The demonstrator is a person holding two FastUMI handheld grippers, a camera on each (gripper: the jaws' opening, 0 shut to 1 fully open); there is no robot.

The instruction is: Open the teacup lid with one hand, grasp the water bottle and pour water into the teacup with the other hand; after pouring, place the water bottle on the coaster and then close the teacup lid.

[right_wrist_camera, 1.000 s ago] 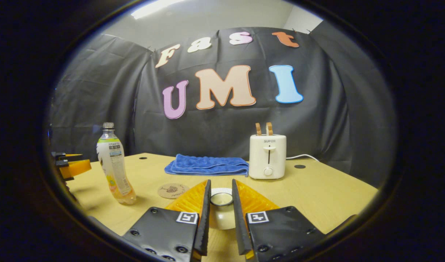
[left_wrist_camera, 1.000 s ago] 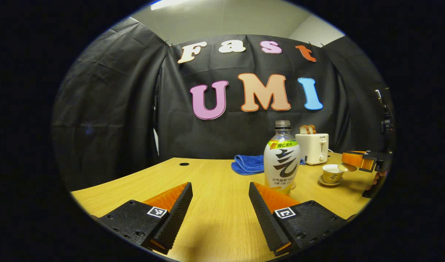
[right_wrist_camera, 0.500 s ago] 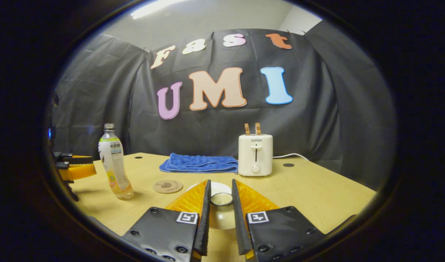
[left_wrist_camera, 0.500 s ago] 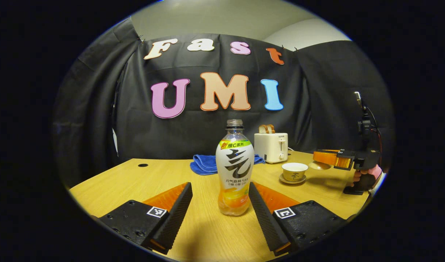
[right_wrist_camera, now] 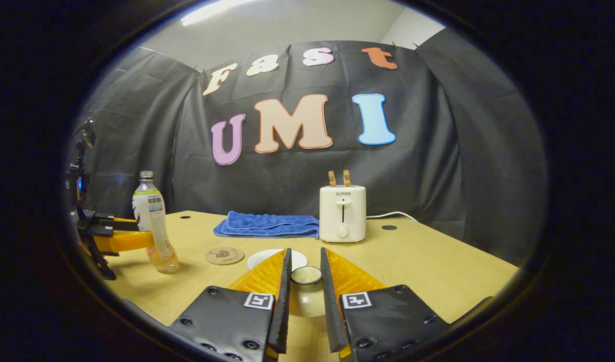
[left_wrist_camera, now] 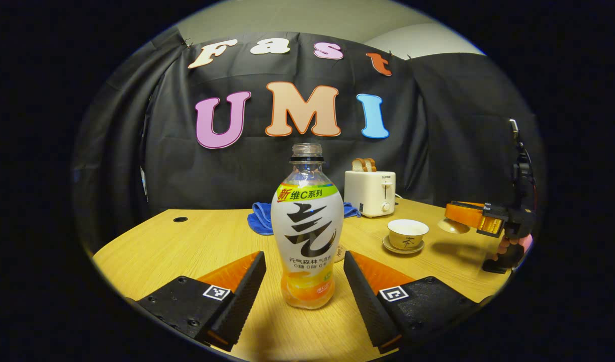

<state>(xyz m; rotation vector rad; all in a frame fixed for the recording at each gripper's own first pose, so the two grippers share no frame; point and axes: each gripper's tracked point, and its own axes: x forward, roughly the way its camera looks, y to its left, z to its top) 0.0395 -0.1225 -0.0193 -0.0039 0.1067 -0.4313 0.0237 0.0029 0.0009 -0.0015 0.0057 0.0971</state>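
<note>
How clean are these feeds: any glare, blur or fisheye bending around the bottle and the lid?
Left gripper view: the bottle is sharp, its clear neck catching slight highlights; the table edge bows from fisheye; the teacup is crisp. Right gripper view: a ceiling light glares at the top, the lid between the gripper's fingers is dim but readable, and the toaster is in focus.

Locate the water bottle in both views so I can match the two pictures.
Left gripper view: the bottle stands centre frame, between the left gripper's open fingers, not yet gripped.
Right gripper view: the bottle stands far left on the table, beside the left gripper.
Shared landmark: the toaster, behind and right of the bottle in both views.
</note>
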